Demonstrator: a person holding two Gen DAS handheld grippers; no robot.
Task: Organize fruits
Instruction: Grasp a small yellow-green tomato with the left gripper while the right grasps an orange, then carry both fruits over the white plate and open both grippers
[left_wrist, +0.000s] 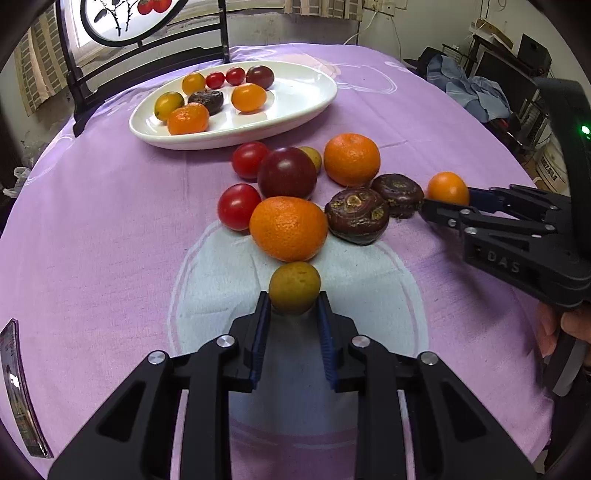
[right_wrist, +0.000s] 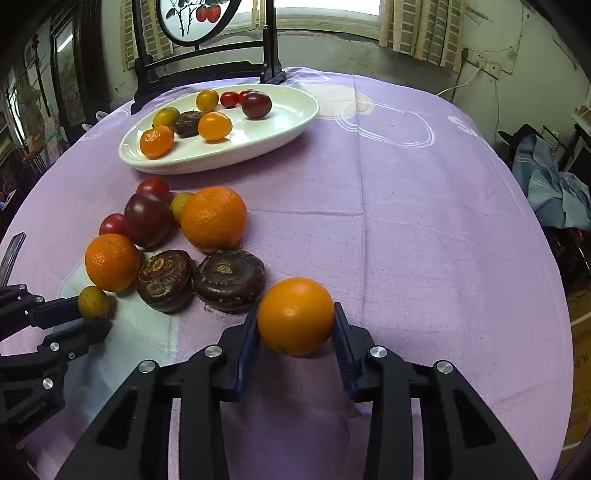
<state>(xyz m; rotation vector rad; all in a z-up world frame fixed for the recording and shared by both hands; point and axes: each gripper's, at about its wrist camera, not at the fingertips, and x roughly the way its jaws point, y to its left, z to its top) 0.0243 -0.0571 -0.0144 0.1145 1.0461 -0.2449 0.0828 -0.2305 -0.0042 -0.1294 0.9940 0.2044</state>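
Looking along my left tool (left_wrist: 294, 301), I see its two blue-padded fingers closed in on a small yellow-green fruit (left_wrist: 294, 287) that sits on the pale patch of the purple cloth covering the table (left_wrist: 110, 240); both pads touch its sides, so I have hold of it. My right tool (right_wrist: 296, 325) is set wider, its fingers pressed against either side of a smooth orange fruit (right_wrist: 295, 315) at the near right end of the loose group. Between the two tools the rest of the pile lies on the cloth: two rough-skinned tangerines (left_wrist: 289, 228) (left_wrist: 351, 159), two dark brown water chestnuts (left_wrist: 357, 216) (left_wrist: 398, 194) side by side and touching, a dark purple tomato (left_wrist: 287, 172), two red cherry tomatoes (left_wrist: 239, 206) (left_wrist: 250, 159), and another yellowish fruit (left_wrist: 312, 157) half hidden behind the purple one. The nearer tangerine sits just beyond the fruit in my left tool, touching or nearly so. Farther back stands a white oval plate (left_wrist: 303, 107), which carries a small tangerine, two orange-yellow tomatoes, a yellow-green one, a water chestnut, two red cherry tomatoes and a dark purple tomato, all gathered toward its left half. Behind the plate a dark wooden stand (right_wrist: 207, 62) holds a round painted panel.
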